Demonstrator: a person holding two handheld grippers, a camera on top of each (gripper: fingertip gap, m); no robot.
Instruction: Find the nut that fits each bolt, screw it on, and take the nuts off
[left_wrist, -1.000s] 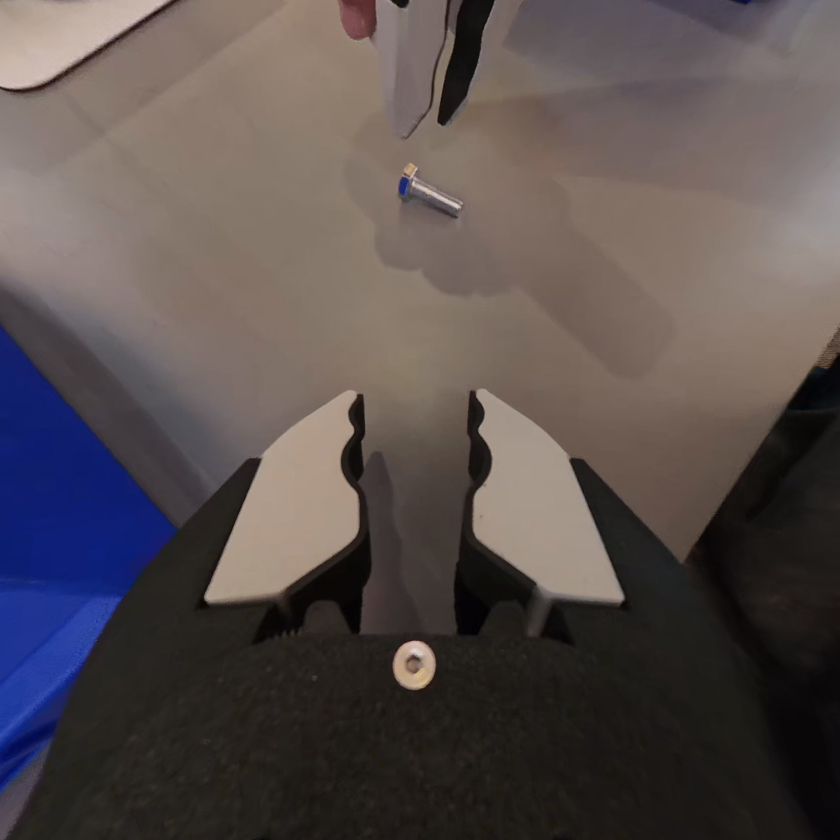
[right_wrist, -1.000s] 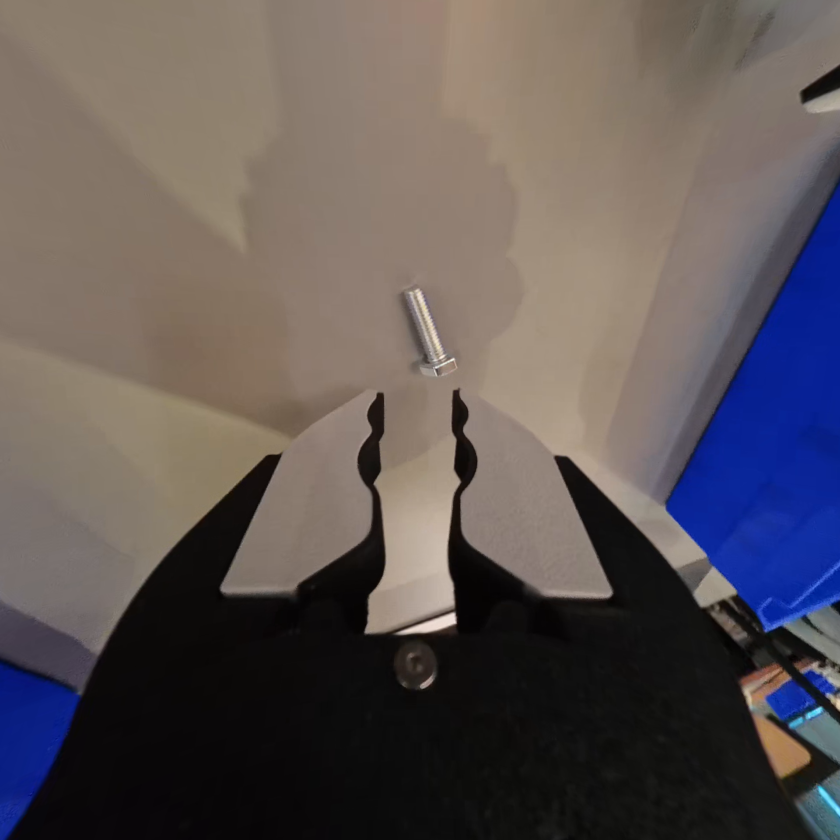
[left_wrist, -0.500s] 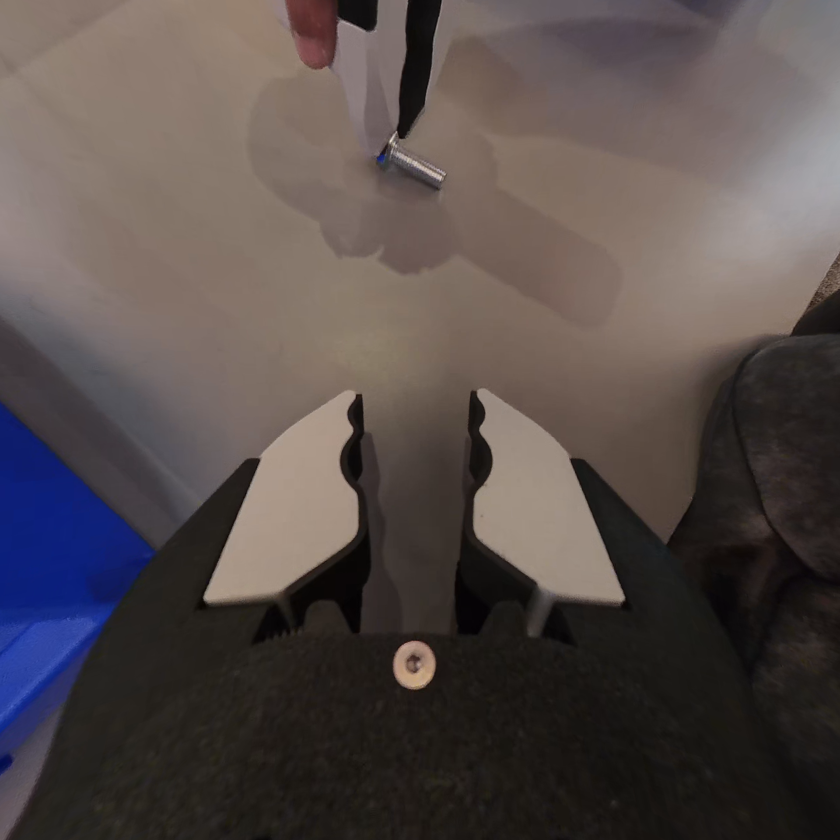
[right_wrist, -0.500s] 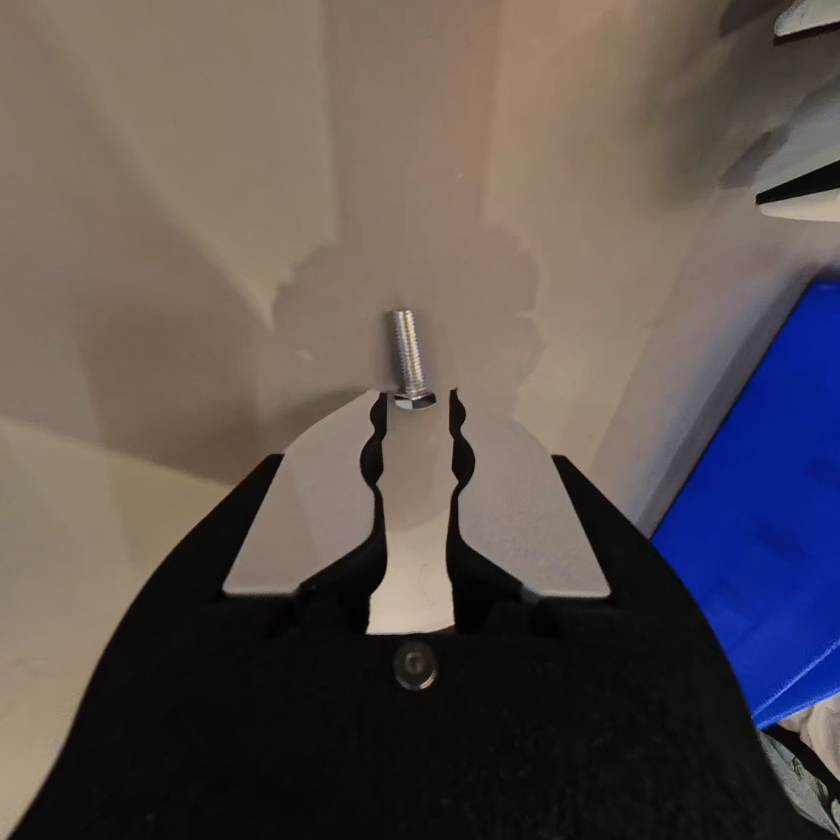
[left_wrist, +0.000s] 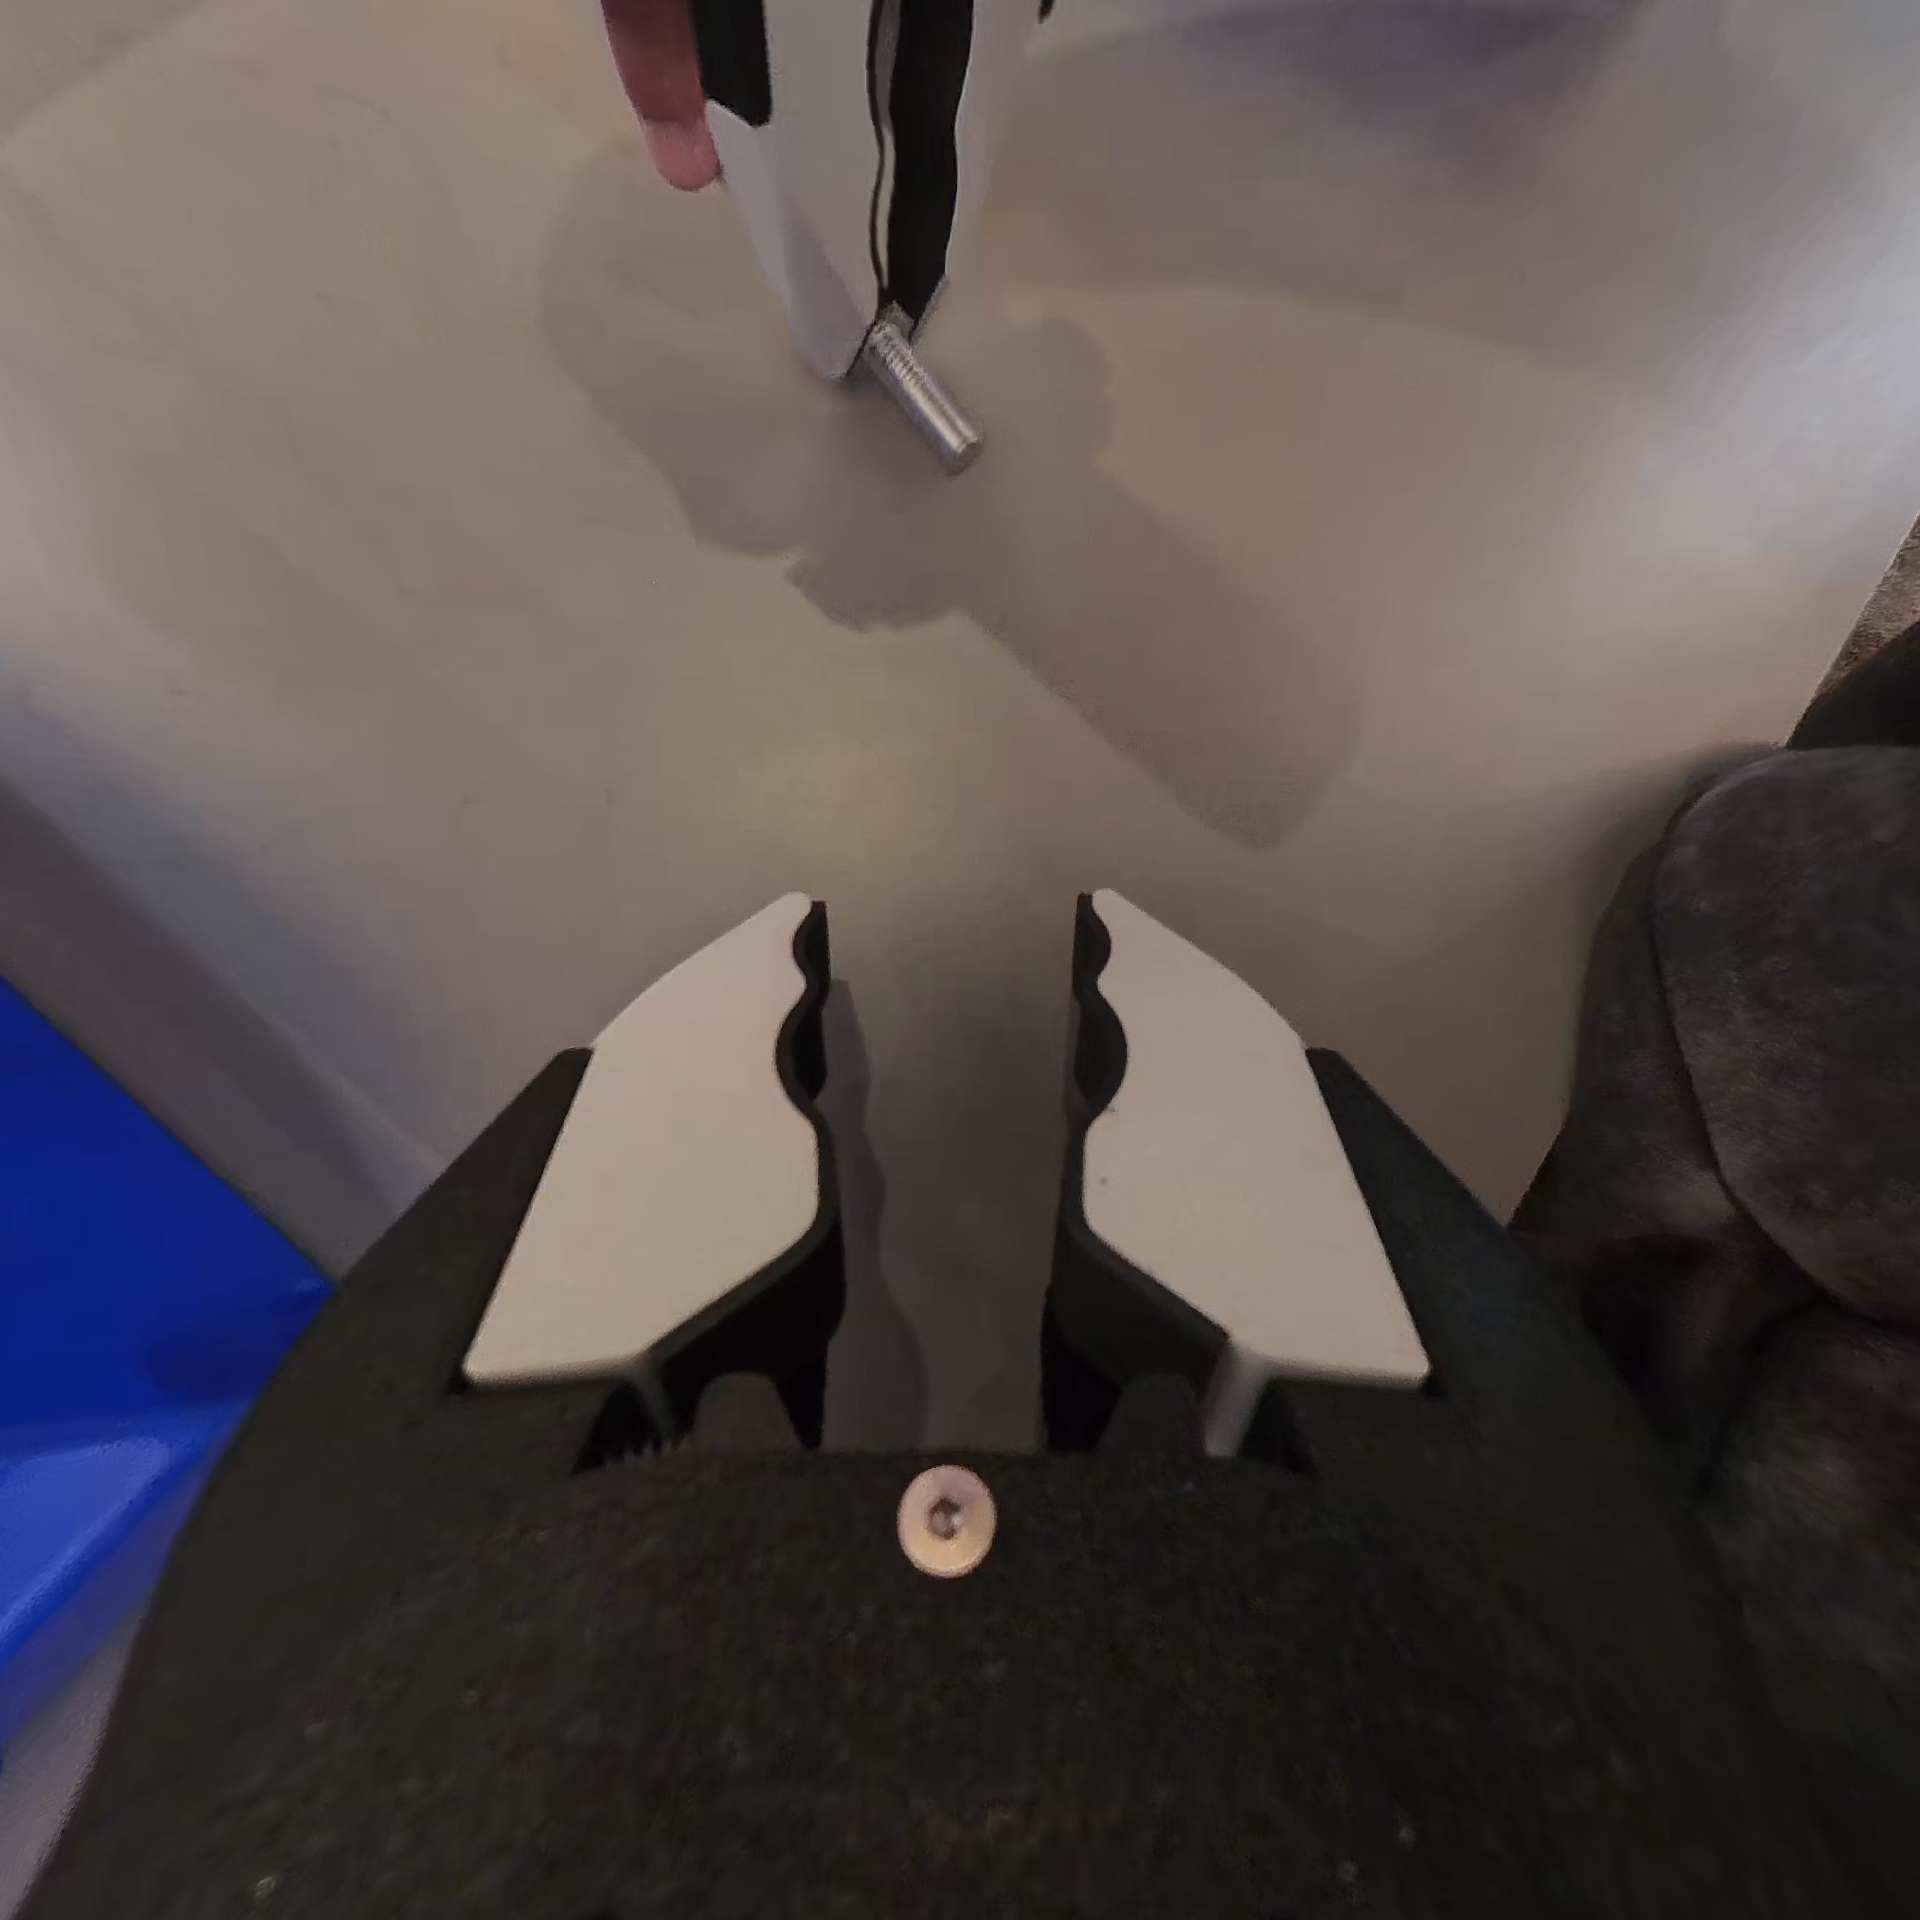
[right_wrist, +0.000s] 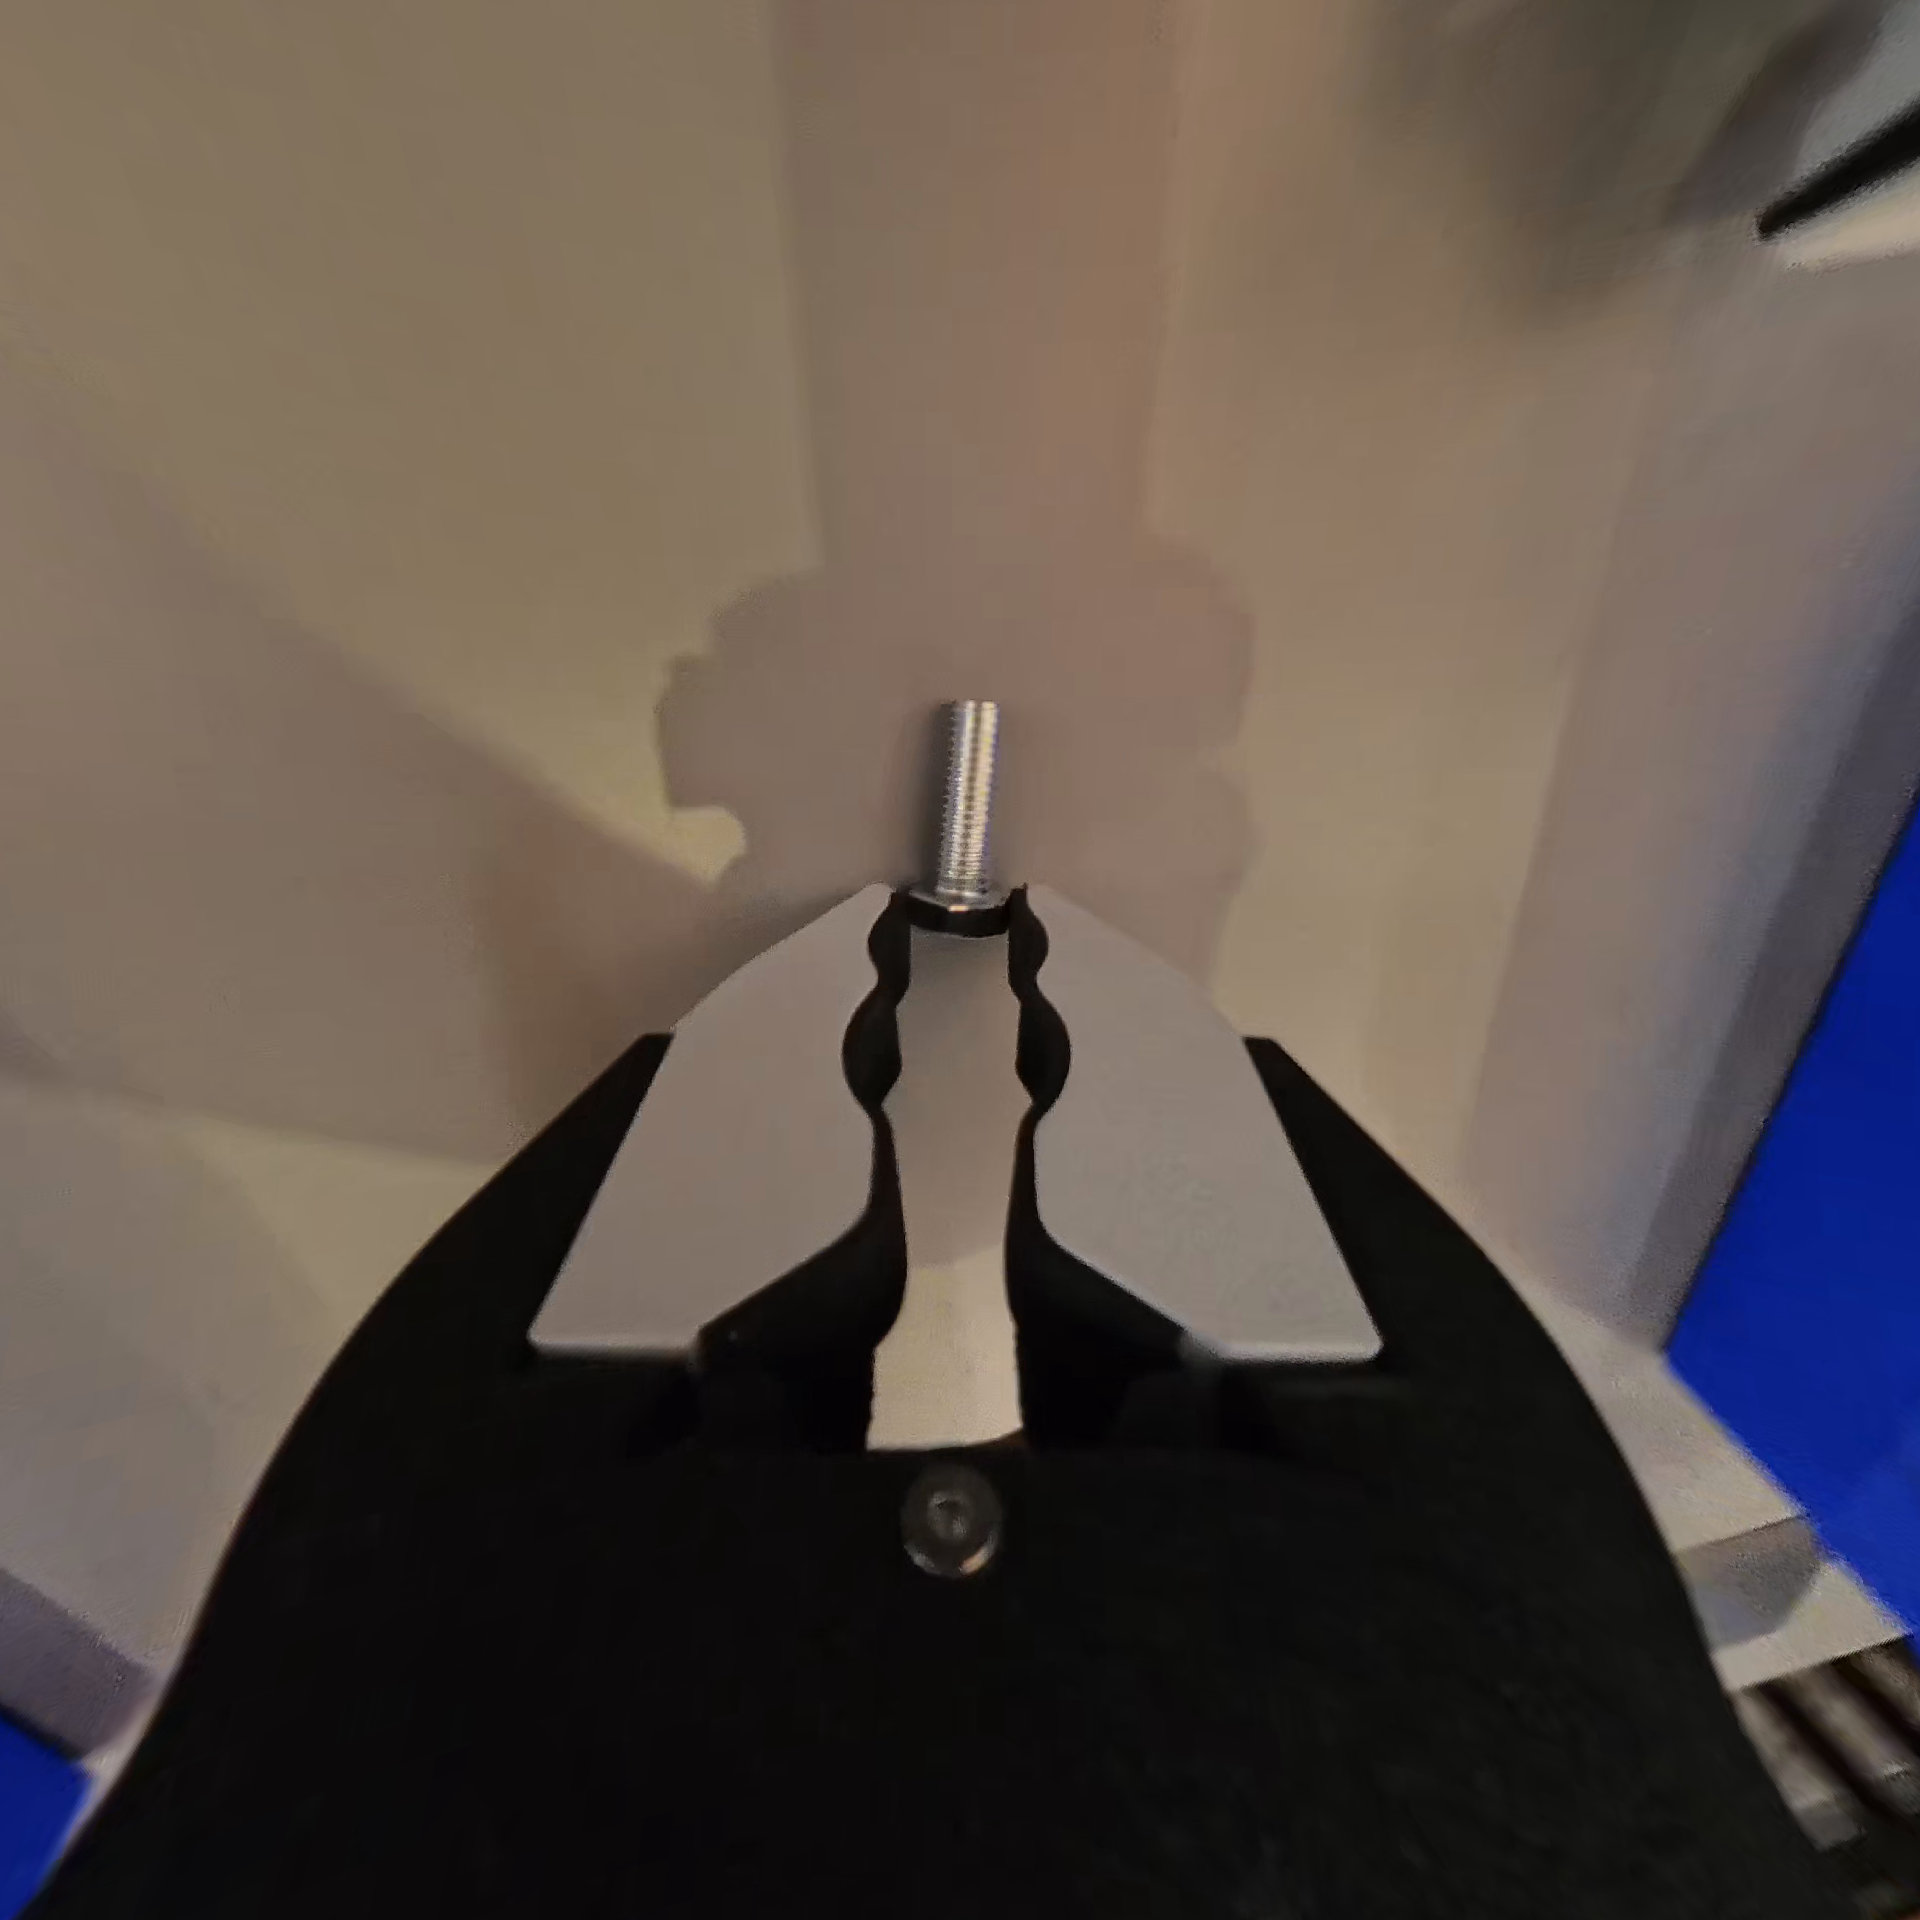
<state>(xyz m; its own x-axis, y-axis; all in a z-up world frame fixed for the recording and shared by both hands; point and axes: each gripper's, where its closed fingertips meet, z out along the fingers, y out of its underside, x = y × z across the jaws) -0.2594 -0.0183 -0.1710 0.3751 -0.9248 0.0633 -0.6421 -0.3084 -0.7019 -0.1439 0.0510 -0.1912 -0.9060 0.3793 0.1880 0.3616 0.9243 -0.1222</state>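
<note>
Bolt (right_wrist: 966, 805) head pinched between right tool (right_wrist: 958, 902) tips, shank pointing forward

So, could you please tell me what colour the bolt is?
Shiny silver metal; the bolt shows best in the right wrist view, its head between the right gripper tips.

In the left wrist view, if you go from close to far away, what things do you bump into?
Left gripper with jaws apart → bare stretch of table → bolt → right gripper pinching the bolt's head → a person's fingertip.
</note>
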